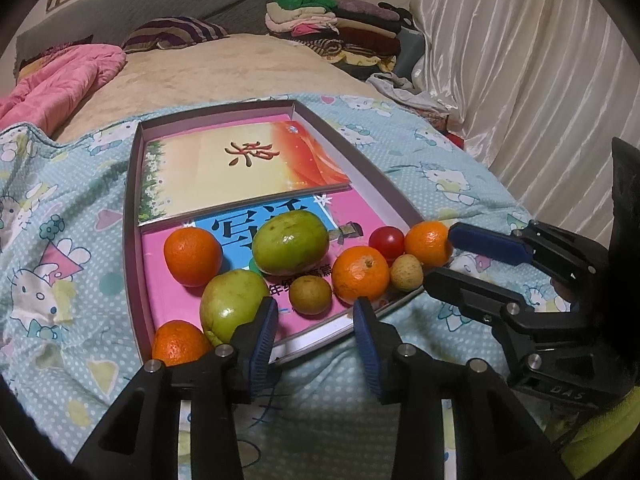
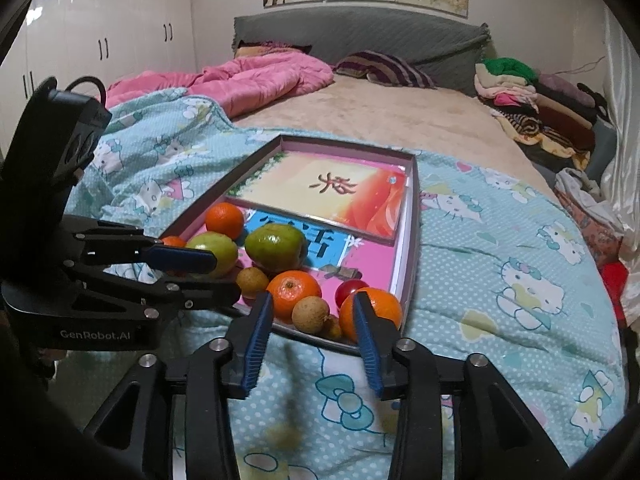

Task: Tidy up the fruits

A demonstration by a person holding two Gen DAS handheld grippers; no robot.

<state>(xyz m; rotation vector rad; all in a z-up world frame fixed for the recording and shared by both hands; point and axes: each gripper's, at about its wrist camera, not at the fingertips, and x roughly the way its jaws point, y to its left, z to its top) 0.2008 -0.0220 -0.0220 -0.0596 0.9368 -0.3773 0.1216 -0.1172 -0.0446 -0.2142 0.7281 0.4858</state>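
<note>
A shallow box tray point(image 1: 132, 216) point(image 2: 414, 200) lies on the bed and holds books and fruit. In the left wrist view I see several oranges point(image 1: 193, 256), two green fruits point(image 1: 291, 242) point(image 1: 234, 304), a small red fruit point(image 1: 386, 241) and two small brown fruits point(image 1: 310, 295). My left gripper point(image 1: 316, 320) is open and empty at the tray's near edge, beside the near green fruit. My right gripper point(image 2: 314, 314) is open at the tray's near corner, with a brown fruit point(image 2: 311, 314) and an orange point(image 2: 378, 306) by its fingers. Each gripper also shows in the other view: the right one point(image 1: 440, 258), the left one point(image 2: 226, 276).
The tray rests on a blue cartoon-print blanket point(image 1: 60, 240) point(image 2: 500, 280). A pink quilt point(image 2: 248, 80) and striped pillow point(image 2: 384, 68) lie further up the bed. Folded clothes point(image 2: 532, 100) are stacked at the far right. White curtains point(image 1: 520, 60) hang at the right.
</note>
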